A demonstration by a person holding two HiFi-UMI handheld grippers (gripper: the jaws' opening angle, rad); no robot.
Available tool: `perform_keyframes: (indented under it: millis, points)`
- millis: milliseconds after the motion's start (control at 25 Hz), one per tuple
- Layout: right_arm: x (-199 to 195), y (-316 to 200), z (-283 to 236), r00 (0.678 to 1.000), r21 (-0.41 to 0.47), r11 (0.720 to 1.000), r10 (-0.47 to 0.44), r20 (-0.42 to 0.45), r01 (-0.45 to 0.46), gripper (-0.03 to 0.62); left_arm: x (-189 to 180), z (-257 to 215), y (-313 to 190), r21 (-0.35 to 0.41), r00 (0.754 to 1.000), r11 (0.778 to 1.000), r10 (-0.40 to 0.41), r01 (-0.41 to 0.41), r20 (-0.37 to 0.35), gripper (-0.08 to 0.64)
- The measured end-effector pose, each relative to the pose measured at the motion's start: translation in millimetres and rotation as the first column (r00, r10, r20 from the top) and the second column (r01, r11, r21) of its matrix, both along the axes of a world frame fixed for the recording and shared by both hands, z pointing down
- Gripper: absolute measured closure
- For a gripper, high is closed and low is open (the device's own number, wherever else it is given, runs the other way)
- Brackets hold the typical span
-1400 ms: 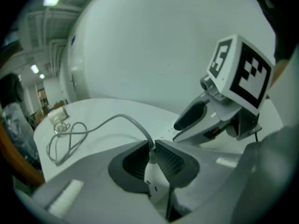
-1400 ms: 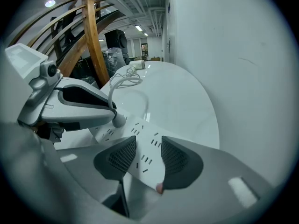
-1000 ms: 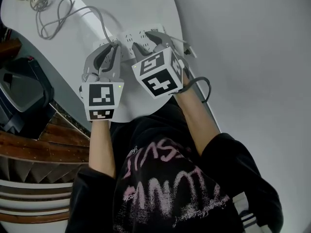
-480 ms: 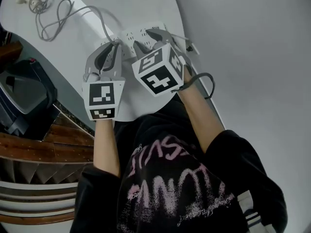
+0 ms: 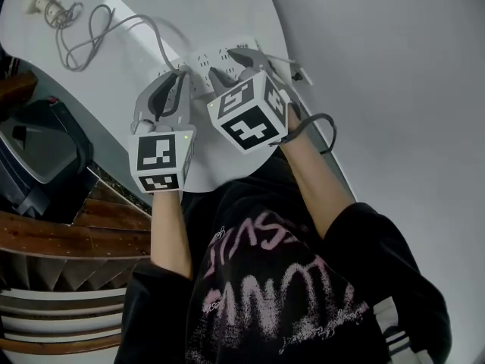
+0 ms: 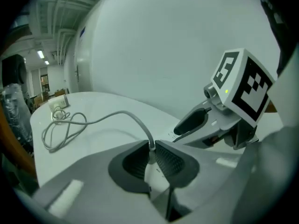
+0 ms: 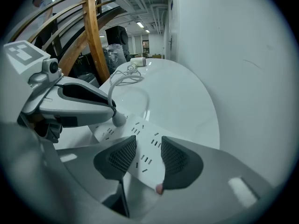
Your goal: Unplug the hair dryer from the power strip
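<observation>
A white power strip lies on the round white table. My left gripper is shut on the hair dryer's plug at the strip's left end. From the plug the grey cord runs off to a loose coil and the small pale hair dryer at the table's far corner. My right gripper is over the strip, jaws apart, fingertips above its socket face. In the right gripper view the plug shows under my left gripper.
The table's edge runs close behind both grippers, with wooden stairs and a black object below at the left. A white wall fills the right. A second thin lead leaves the strip's right end. A wooden railing rises beyond.
Both grippers stay where they were on the plug and over the strip; the view has only shifted slightly.
</observation>
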State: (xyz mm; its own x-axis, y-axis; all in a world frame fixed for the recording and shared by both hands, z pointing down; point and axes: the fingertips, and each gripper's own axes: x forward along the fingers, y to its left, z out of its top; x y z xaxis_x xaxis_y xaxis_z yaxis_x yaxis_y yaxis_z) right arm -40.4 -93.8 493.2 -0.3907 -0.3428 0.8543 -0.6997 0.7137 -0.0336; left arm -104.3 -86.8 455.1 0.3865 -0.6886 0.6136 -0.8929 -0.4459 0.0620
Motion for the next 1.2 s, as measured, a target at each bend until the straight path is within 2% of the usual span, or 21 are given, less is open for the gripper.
perform_keyframes:
  millis: [80,200,440,640,760,800,880,960,1080,1200]
  points:
    - [-1,-1,-1,1.000,-0.002,1.000,-0.001,-0.002,0.001,0.413,-1,-1,0,0.008,1.000,1.000,0.011,-0.011,0.019,0.509]
    - [-1,-2,0,1.000,-0.006,1.000,-0.007,-0.005,0.007,0.414,2,-1,1,0.027,0.992,0.997,0.072,-0.076,0.108,0.508]
    - [-1,-2,2,1.000,-0.008,1.000,-0.005,-0.007,0.005,0.413,1,1,0,0.011,0.998,0.999,0.033,-0.033,0.048,0.508]
    - [-1,-1,2,1.000,-0.008,1.000,-0.010,-0.011,0.010,0.414,4,1,3,0.029,0.986,0.995,0.095,-0.099,0.134,0.508]
    - [0,-1,1,1.000,-0.009,1.000,-0.005,-0.010,0.005,0.413,1,0,1,0.012,0.999,0.999,0.035,-0.035,0.036,0.508]
    - [-1,-1,1,1.000,-0.009,1.000,-0.004,-0.010,0.004,0.413,0,0,1,0.008,0.999,1.000,0.023,-0.023,0.026,0.508]
    - [-2,-1,0,1.000,-0.008,1.000,-0.005,-0.010,0.005,0.413,0,-1,2,0.018,0.996,0.998,0.052,-0.053,0.078,0.509]
    - [-2,-1,0,1.000,-0.008,1.000,-0.007,-0.009,0.007,0.413,4,-11,1,0.060,0.986,0.993,0.091,-0.100,0.139,0.508]
    - [-1,-2,1,1.000,-0.008,1.000,-0.006,-0.008,0.006,0.414,1,-32,-14,0.124,0.989,0.988,0.073,-0.089,0.130,0.508]
    - [-1,1,2,1.000,-0.013,1.000,0.000,-0.010,0.000,0.414,-11,-39,-14,0.119,0.999,0.992,0.022,-0.027,0.039,0.508]
